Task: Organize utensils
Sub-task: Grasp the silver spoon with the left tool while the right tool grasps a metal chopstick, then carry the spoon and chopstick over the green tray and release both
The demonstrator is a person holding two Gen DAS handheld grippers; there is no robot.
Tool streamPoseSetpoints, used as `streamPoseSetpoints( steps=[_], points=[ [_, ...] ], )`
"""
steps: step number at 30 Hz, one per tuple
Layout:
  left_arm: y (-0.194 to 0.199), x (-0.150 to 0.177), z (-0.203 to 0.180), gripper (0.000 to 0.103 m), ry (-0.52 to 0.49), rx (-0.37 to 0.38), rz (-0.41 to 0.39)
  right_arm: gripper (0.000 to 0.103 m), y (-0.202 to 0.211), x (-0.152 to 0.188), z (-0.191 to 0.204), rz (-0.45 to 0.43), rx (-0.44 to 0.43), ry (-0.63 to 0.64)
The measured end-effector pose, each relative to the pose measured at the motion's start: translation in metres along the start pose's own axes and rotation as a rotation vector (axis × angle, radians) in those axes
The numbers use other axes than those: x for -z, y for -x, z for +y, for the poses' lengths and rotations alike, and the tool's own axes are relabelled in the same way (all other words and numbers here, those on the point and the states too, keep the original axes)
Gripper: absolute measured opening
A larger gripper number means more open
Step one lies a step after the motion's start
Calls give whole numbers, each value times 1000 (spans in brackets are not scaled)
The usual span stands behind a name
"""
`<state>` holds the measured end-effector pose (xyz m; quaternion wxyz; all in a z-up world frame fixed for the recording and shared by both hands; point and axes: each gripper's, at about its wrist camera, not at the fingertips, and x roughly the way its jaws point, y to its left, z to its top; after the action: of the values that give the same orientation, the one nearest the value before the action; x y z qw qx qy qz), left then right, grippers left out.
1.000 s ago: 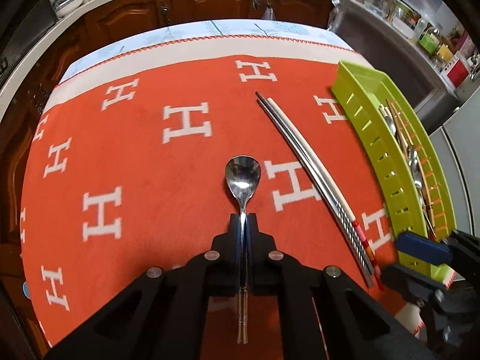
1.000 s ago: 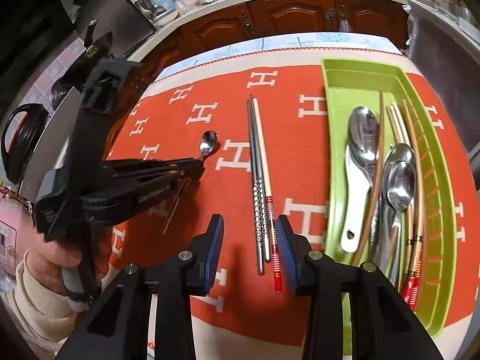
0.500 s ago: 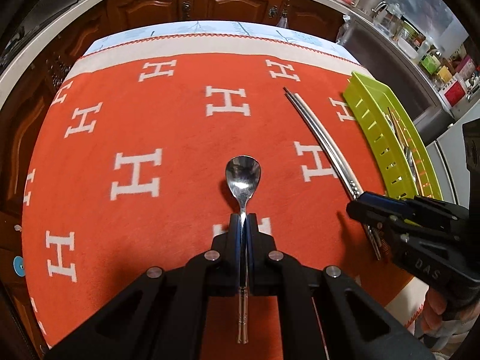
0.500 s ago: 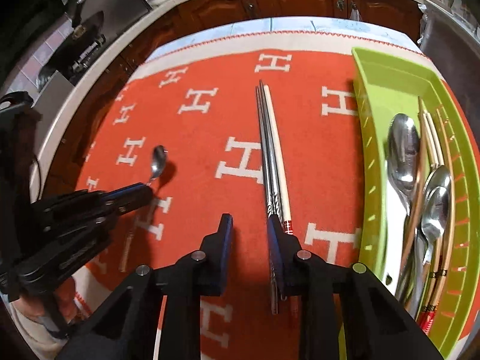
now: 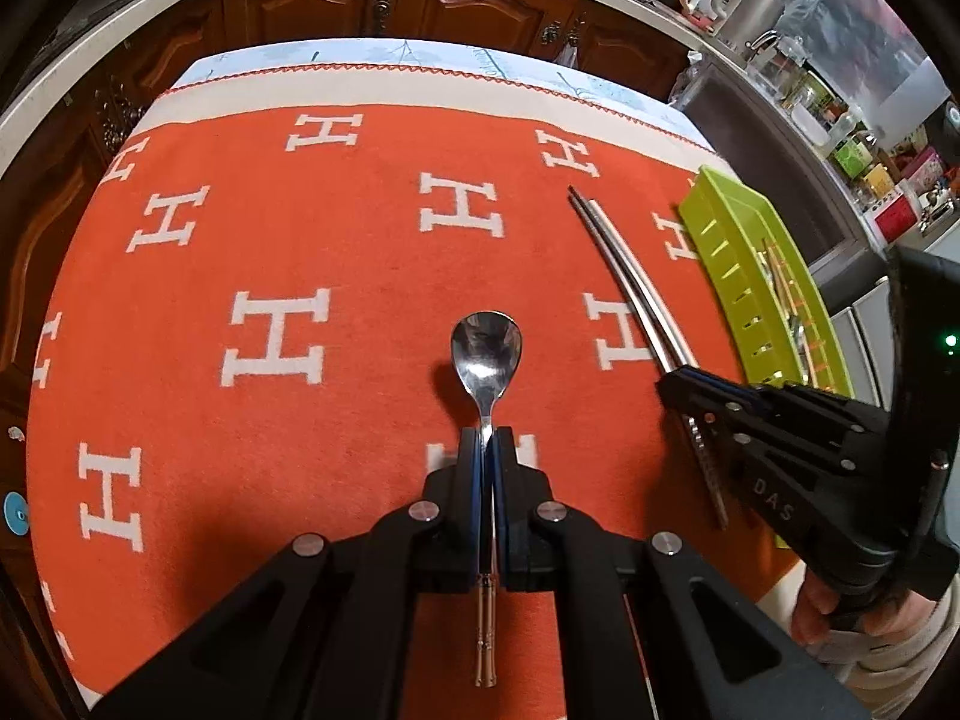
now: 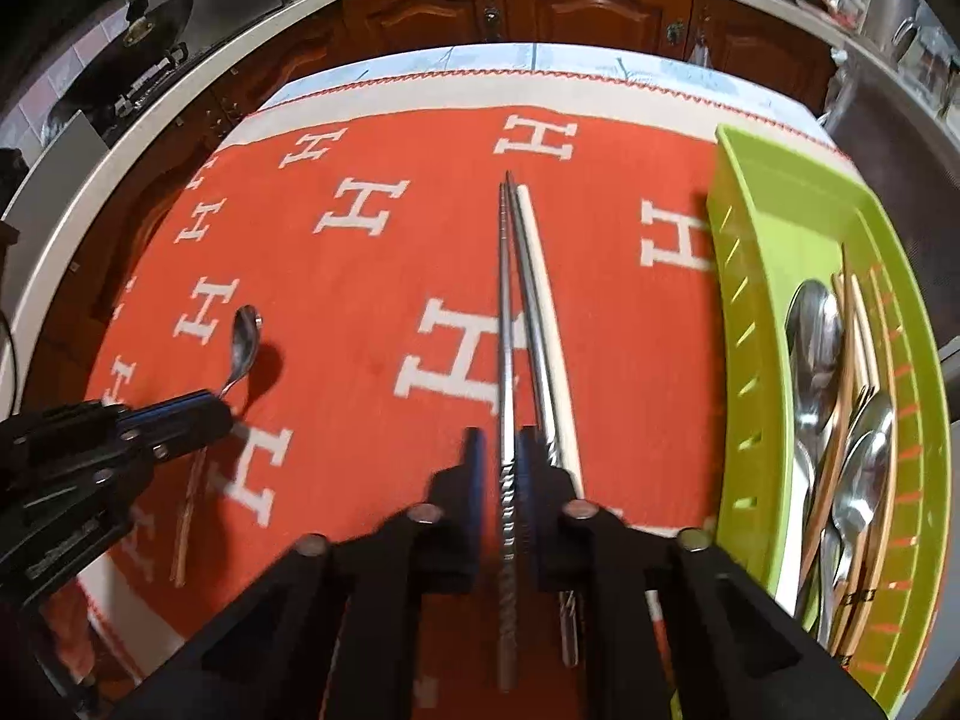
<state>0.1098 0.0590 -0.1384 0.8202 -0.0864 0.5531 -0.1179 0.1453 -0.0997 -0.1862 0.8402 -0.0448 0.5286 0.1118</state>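
Left gripper (image 5: 487, 450): its jaws were pressed tight on the neck of a steel spoon (image 5: 486, 354), bowl pointing forward past the fingertips and the handle trailing back between the arms.
Spoon's position: it was held over an orange cloth (image 5: 300, 252) patterned with white H shapes; the right wrist view showed its shadow just beside the bowl on the cloth.
Right gripper (image 6: 501, 450): its jaws stood a narrow gap apart around one metal chopstick (image 6: 506, 324), which ran straight through the gap; whether the blue pads were actually pressing it could not be told.
Other chopsticks: a second metal chopstick (image 6: 536, 324) and a white chopstick (image 6: 543, 294) lay on the cloth just beside the first, passing under the right-hand finger.
Green tray (image 6: 744, 300): it stood at the right edge of the cloth, holding spoons and wooden chopsticks lengthwise.
Backdrop: dark wooden cabinets (image 5: 384, 0) lined the far side.
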Motion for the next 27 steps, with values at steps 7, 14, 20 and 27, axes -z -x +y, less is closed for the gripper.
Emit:
streamPoseSetpoints(
  steps=[7, 14, 20, 27],
  points=[
    [15, 0, -18, 1, 5, 52, 2, 5, 25, 12, -14, -8, -162, -97],
    [21, -9, -73, 1, -47, 121, 33, 5, 83, 42, -44, -79, -224, -175],
    [10, -22, -138, 1, -96, 191, 82, 5, 124, 63, -99, -146, -181, -267],
    [-13, -43, -196, 1, -111, 179, 113, 5, 137, 71, -165, -176, -95, -337]
  ],
)
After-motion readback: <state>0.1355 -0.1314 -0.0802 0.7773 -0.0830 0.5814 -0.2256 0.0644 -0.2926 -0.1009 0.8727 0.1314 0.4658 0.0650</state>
